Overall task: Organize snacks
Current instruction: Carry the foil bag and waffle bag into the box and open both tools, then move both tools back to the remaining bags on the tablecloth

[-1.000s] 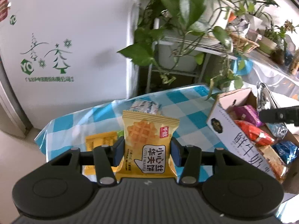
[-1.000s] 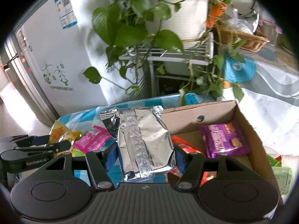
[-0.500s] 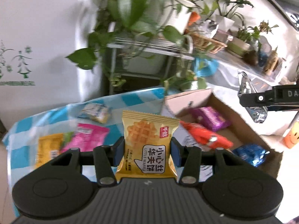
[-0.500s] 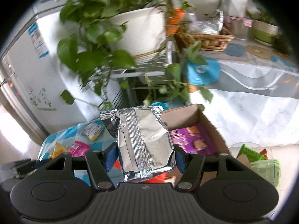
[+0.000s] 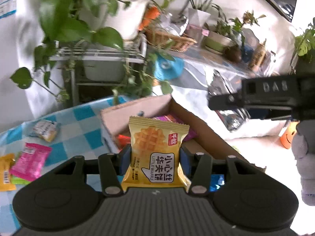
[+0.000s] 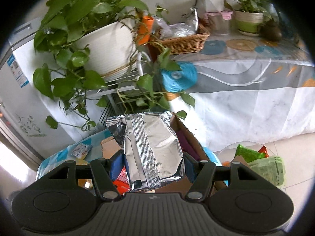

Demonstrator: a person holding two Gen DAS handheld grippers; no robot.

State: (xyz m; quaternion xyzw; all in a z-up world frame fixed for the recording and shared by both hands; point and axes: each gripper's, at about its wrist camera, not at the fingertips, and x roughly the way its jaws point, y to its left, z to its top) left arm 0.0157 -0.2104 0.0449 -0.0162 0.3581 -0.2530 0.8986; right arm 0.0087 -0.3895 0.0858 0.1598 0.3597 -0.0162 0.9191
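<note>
My left gripper [image 5: 155,155] is shut on a yellow waffle packet [image 5: 155,153], held upright over the near left part of an open cardboard box [image 5: 206,127]. Purple, red and blue snack packs lie inside that box. My right gripper [image 6: 150,163] is shut on a silver foil bag [image 6: 151,149], above the same cardboard box [image 6: 189,137]. The left wrist view shows the right gripper as a black bar at the far right, over the box's right side, with the silver foil bag [image 5: 234,120] hanging under it.
Loose snacks lie on the blue checked tablecloth [image 5: 82,122]: a pink packet [image 5: 29,161], a yellow packet [image 5: 6,173] and a small pale packet [image 5: 45,129]. A potted plant on a white rack [image 6: 110,55] stands behind. Green packs [image 6: 265,163] sit right of the box.
Both grippers have swung to the right with their packets. The box has come from the right side of the left wrist view to under the waffle packet. The loose snacks slid off to the left.
</note>
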